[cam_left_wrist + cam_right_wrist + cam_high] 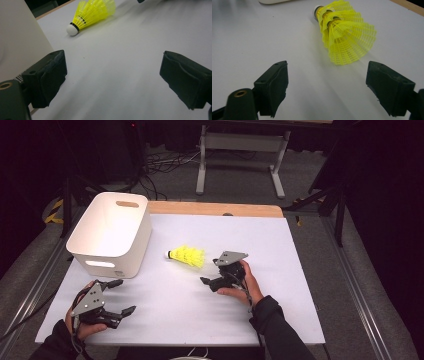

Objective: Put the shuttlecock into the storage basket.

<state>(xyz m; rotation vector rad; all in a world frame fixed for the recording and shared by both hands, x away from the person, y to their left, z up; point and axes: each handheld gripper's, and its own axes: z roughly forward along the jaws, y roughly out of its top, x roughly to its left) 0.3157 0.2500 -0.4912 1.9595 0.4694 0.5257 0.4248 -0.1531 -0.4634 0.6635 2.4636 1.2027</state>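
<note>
White table (165, 315) under dim surroundings, and the yellow shuttlecock (187, 256) lies on its side mid-table, just beside the white bin (111, 231). Right gripper (209, 273) is lined up on the feather skirt, jaws spread, nothing between them — this looks like the approach to a pick. Next it needs to slide forward around the skirt and close gently. Left gripper (122, 296) waits released near the bin. A barcode sticker (18, 78) shows on the bin; unreadable.
</note>
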